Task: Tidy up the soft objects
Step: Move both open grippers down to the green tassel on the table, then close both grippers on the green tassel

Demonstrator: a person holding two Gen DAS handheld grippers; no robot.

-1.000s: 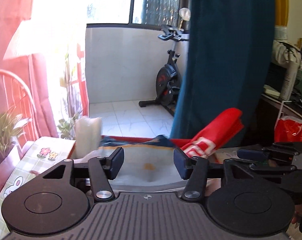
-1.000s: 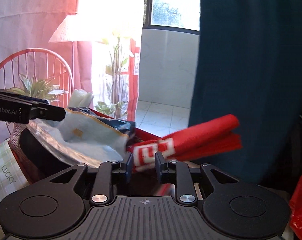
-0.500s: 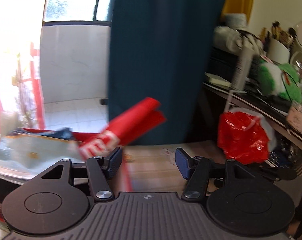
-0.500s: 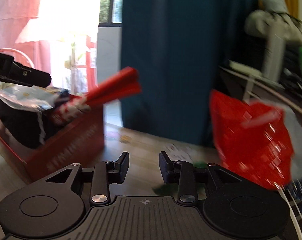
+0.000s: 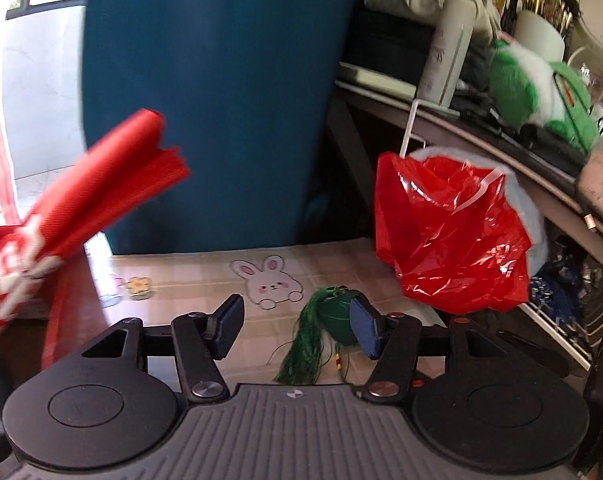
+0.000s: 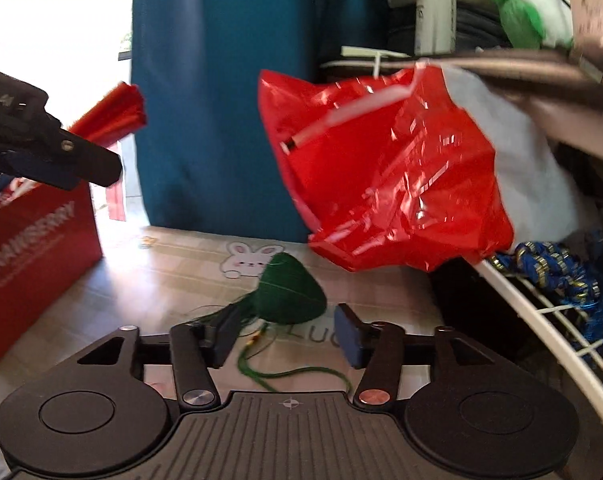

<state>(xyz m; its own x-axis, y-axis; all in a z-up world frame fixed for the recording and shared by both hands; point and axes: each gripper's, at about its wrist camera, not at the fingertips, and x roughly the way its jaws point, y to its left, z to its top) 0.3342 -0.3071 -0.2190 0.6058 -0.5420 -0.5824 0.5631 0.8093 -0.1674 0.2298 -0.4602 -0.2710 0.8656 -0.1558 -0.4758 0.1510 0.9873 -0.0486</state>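
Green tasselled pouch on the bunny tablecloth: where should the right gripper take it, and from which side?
Grip the plump cone body of the green pouch, probably across its wide base, coming from the near side, over its cord. The tassel and thin cord trail loose toward the camera, so they would likely slip. The right gripper is opening, nothing between its pads.

We see a teal curtain [image 5: 205, 92] behind the worktop [image 6: 149, 280], w/ a bunny print [image 5: 271, 282] on its cloth. At right, a cluttered shelf [image 5: 481, 136]: white spray can [image 5: 447, 48], cup of brushes [image 5: 539, 36]. Below it, a white wire rack [image 6: 541, 308].
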